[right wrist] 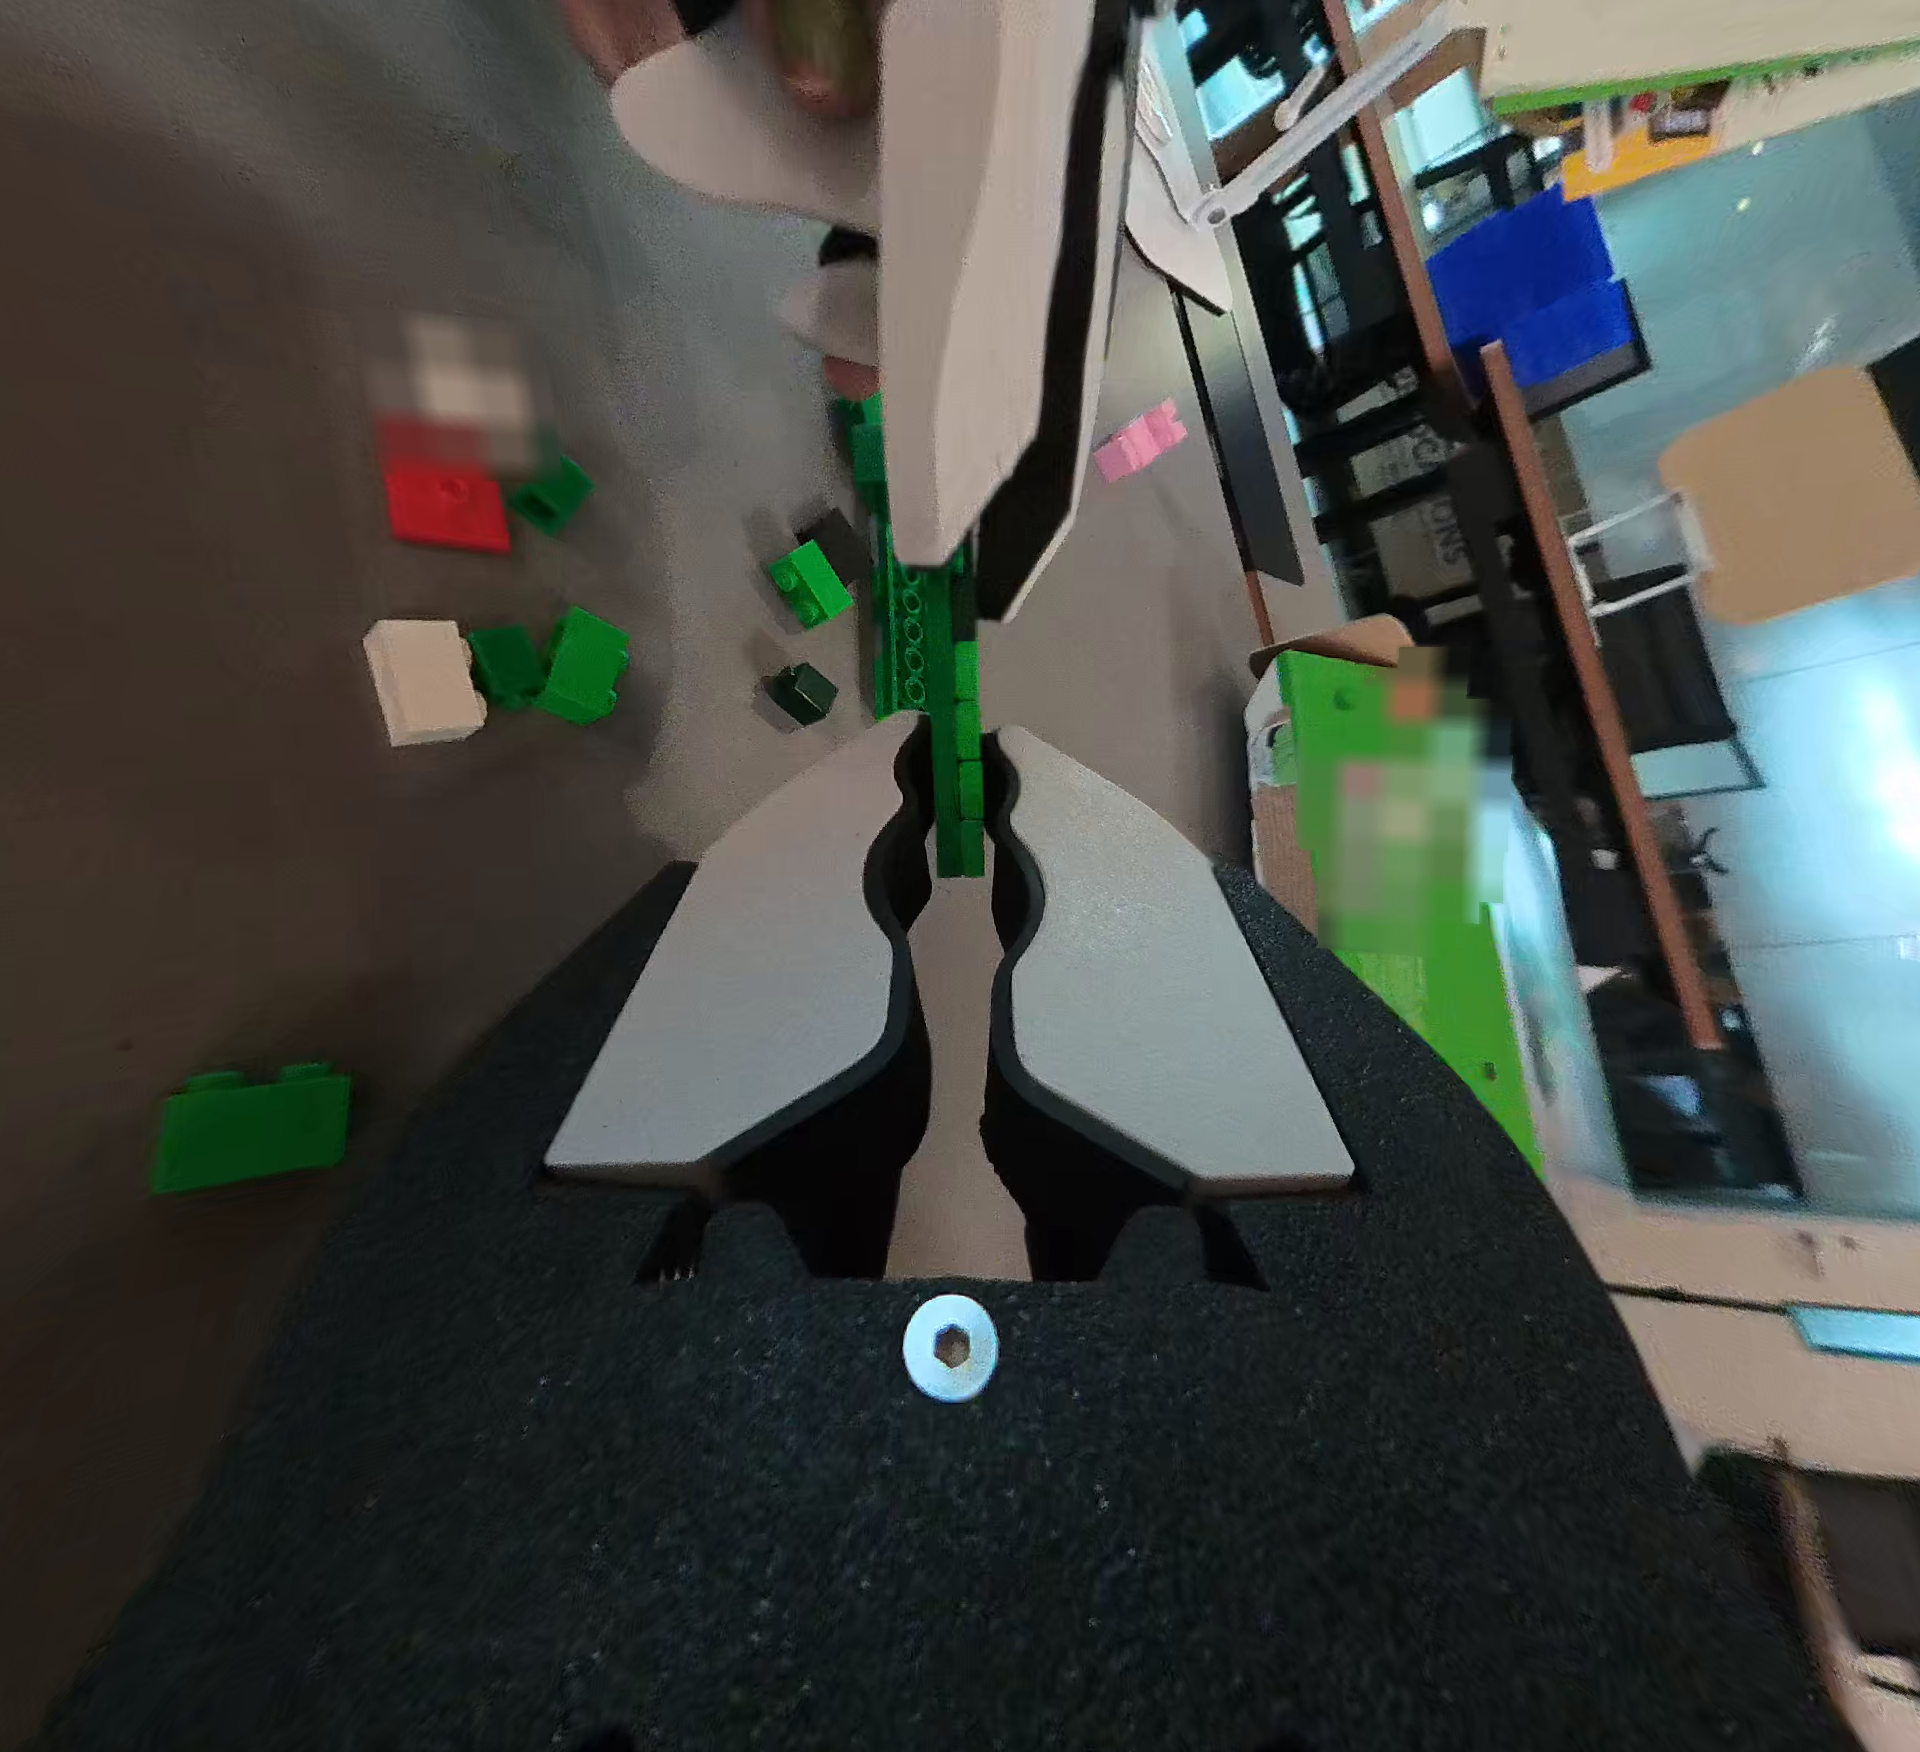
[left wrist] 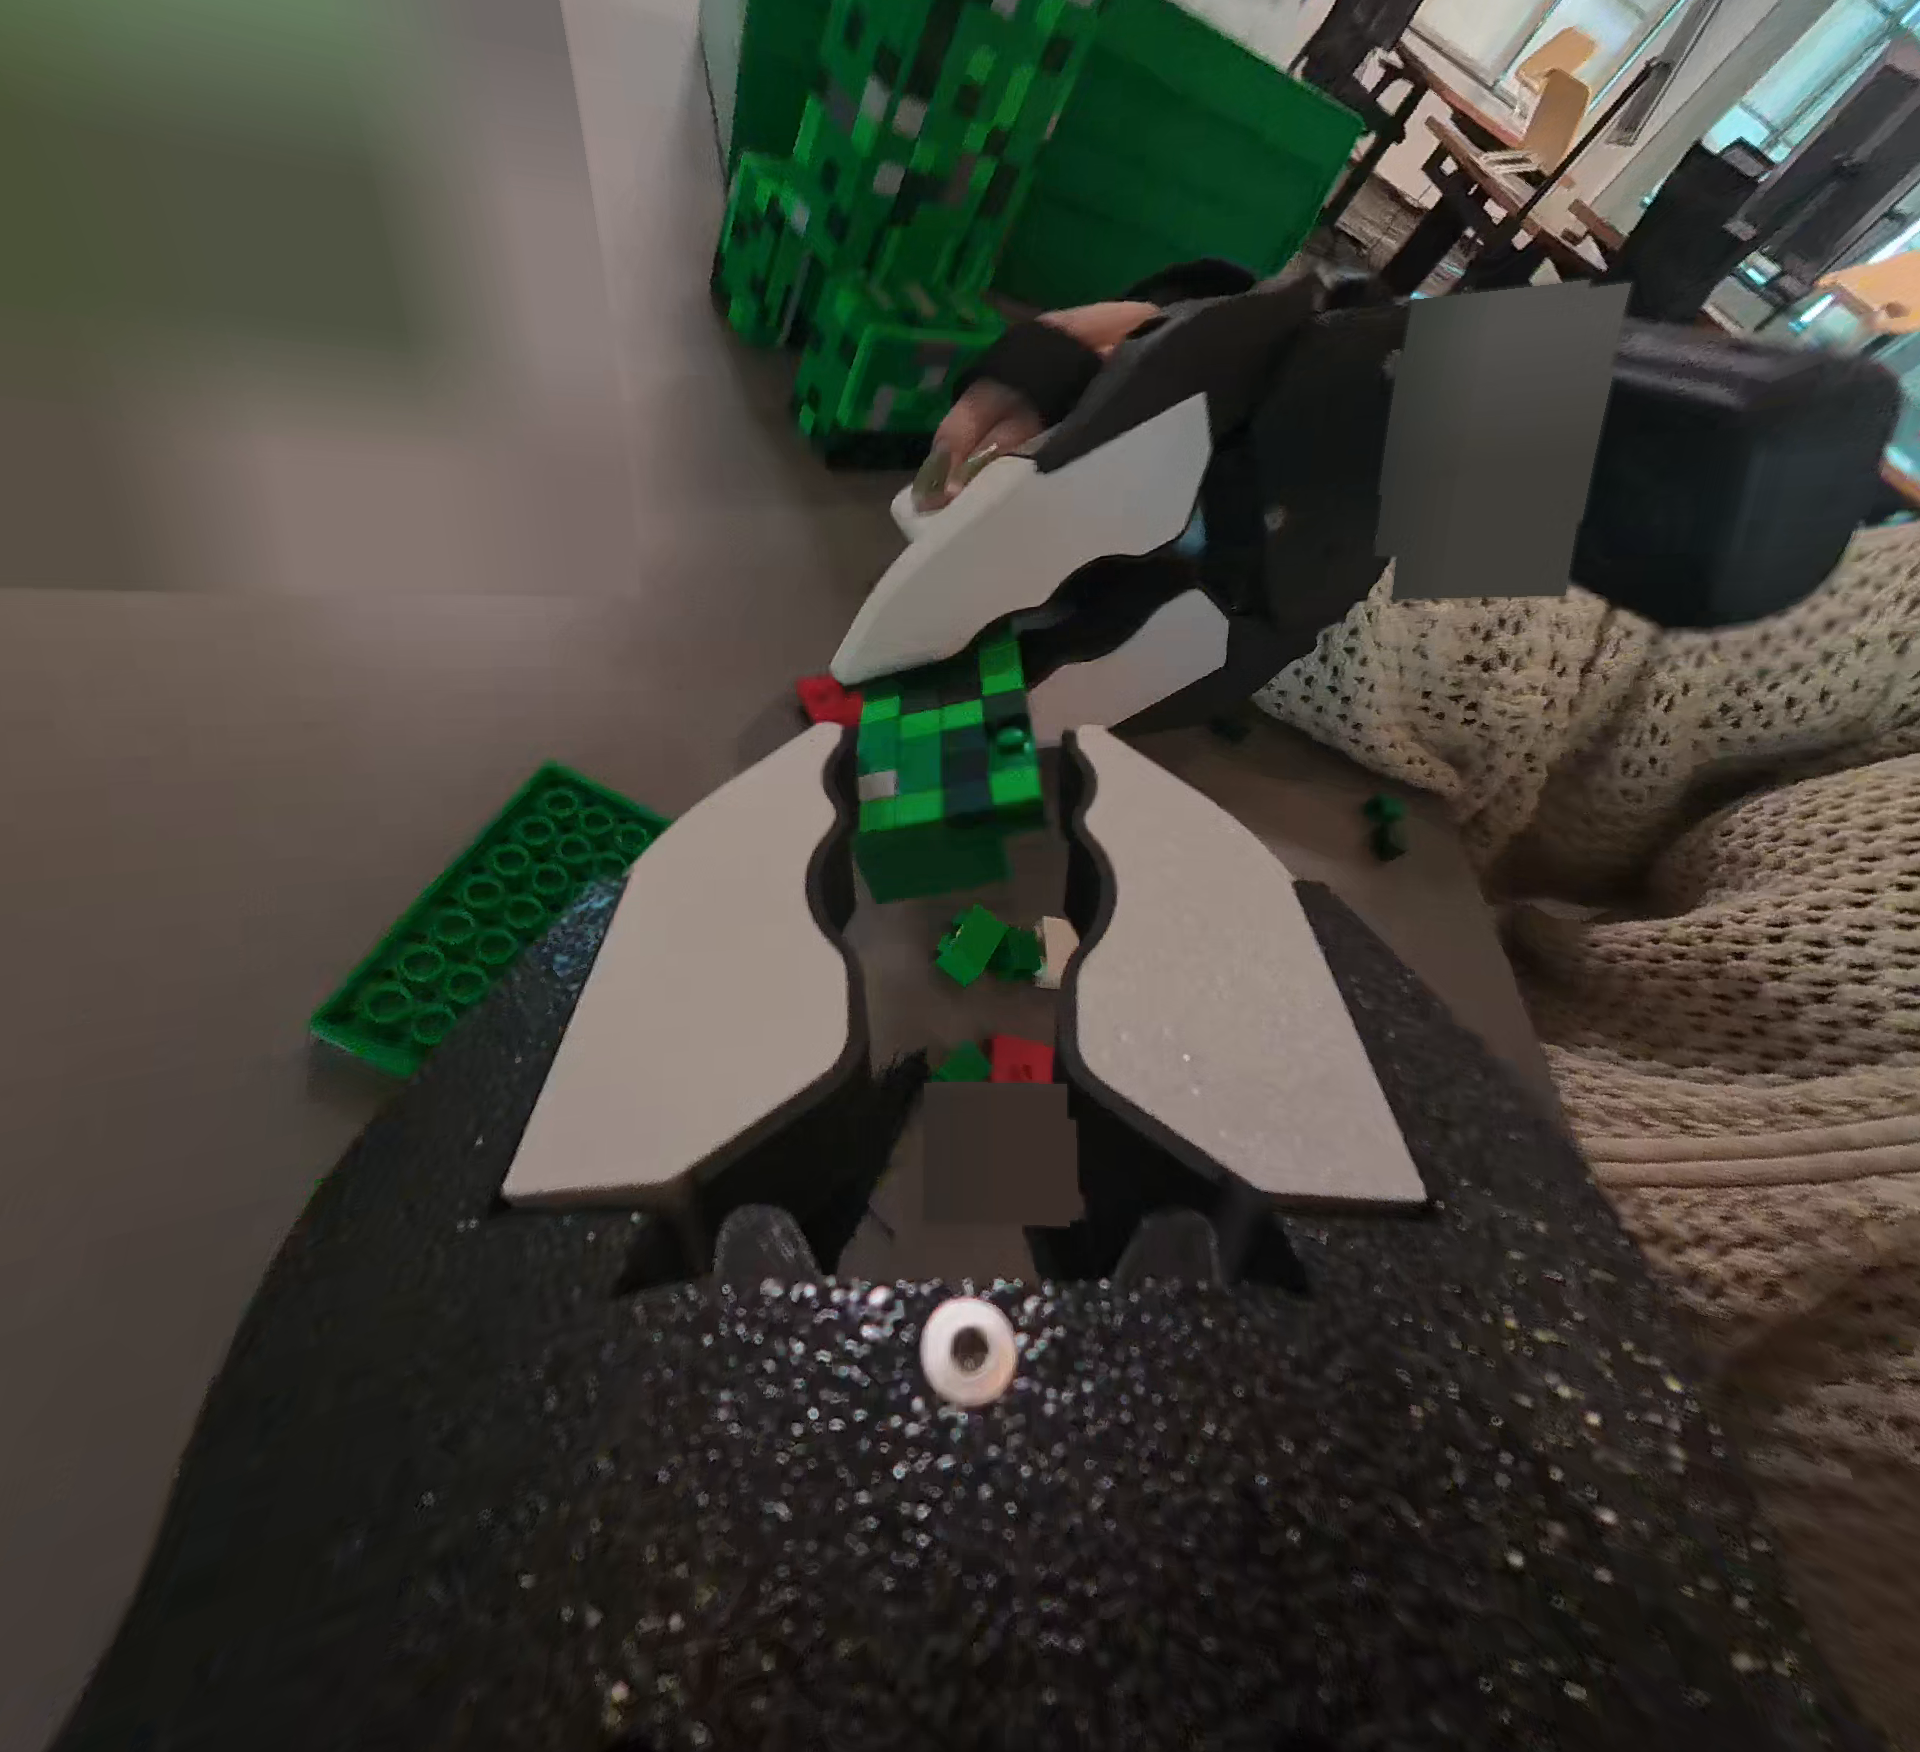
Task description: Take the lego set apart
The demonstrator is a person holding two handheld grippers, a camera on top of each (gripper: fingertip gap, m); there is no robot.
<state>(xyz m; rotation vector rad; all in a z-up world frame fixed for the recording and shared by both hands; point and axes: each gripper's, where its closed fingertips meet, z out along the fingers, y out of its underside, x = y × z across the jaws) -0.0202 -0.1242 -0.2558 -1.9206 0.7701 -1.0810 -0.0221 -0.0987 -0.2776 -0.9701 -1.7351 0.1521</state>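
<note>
A small flat block of green, dark green and black lego bricks (left wrist: pixel 951 798) is held above the grey table between both grippers. My left gripper (left wrist: pixel 951 746) is shut on its near end, one finger on each side. My right gripper (left wrist: pixel 966 653) comes in from the right and is shut on its far end. In the right wrist view the same block (right wrist: pixel 956 809) shows edge-on, thin, between the right gripper (right wrist: pixel 951 746) fingertips. The left gripper (right wrist: pixel 935 549) reaches down from above and clamps the block's other end.
Loose bricks lie on the table: green ones (left wrist: pixel 977 944), red (right wrist: pixel 447 507), white (right wrist: pixel 424 679), green (right wrist: pixel 249 1126), pink (right wrist: pixel 1138 440). A green plate (left wrist: pixel 488 913) lies at the left. A tall green lego figure (left wrist: pixel 914 92) stands behind. A knitted sleeve (left wrist: pixel 1558 871) is at the right. Only a small space, under 4 cm, lies between the two pairs of fingers. Both grippers' tips are roughly 8 cm from the green plate (left wrist: pixel 488 913).
</note>
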